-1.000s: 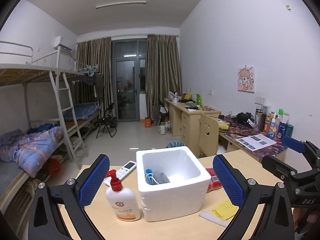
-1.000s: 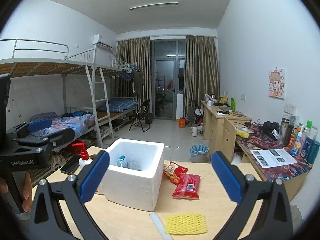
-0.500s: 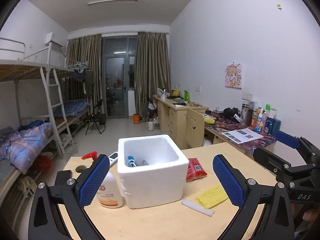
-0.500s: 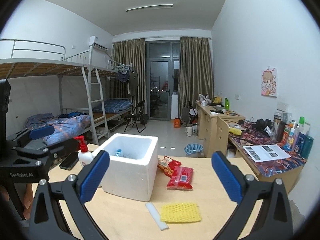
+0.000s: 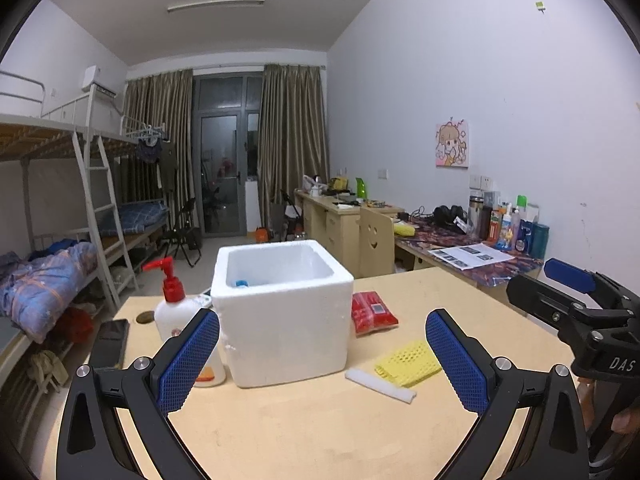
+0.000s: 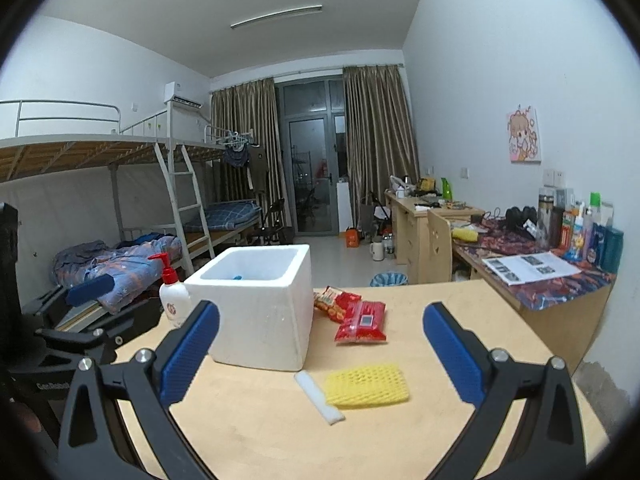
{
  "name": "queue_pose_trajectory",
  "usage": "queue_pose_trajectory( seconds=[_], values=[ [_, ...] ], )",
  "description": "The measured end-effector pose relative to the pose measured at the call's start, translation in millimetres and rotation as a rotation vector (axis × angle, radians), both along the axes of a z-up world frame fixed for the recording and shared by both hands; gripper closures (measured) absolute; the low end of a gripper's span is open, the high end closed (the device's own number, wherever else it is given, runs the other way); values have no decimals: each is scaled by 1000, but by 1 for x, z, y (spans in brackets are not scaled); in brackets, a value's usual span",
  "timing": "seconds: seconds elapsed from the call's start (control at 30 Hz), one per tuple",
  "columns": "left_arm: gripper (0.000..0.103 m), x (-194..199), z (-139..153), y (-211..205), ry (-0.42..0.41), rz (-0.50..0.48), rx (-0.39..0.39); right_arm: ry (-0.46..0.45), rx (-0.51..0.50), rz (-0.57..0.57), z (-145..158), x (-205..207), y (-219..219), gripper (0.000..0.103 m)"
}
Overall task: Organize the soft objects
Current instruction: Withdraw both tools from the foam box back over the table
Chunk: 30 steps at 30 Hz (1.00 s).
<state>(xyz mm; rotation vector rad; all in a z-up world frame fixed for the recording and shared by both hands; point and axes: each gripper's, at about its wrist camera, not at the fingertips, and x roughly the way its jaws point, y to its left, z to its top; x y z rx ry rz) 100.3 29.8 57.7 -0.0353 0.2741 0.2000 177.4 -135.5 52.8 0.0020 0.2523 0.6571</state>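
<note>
Both tools are held low over the near edge of the wooden table (image 6: 460, 300), pointing level across it. The left gripper (image 5: 322, 354) has its blue-padded fingers spread wide with nothing between them, and the right gripper (image 6: 320, 354) is likewise wide apart and empty.

Just past the right gripper's fingers lies a yellow foam net (image 6: 366, 385), flat, soft and mesh-textured, with a white foam strip (image 6: 319, 397) touching its left edge. Seen from the left gripper, the net sits in front of the right finger.

The white foam box (image 6: 256, 308) stands upright to the left of the net, open on top, with a bit of blue showing inside. Right of the box, beyond the net, lie a red snack packet (image 6: 362, 322) and an orange-red packet (image 6: 330, 300) partly under it.

Left of the box stands a pump bottle (image 5: 176, 312) with a red head, and farther left a dark phone (image 5: 110, 340) lies flat.
</note>
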Motion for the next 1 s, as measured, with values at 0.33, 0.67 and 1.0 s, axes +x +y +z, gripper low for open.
queue_pose_trajectory(
  seconds=[0.33, 0.67, 1.0],
  values=[
    [0, -11, -18, 15, 19, 28, -70, 2, -31, 15, -11, -20, -1, 0],
    [0, -14, -43, 20, 63, 40, -116, 40, -49, 48, -34, -18, 0, 0],
    [0, -13, -70, 18, 57, 40, -140, 96, -60, 18, -65, -9, -3, 0]
  ],
)
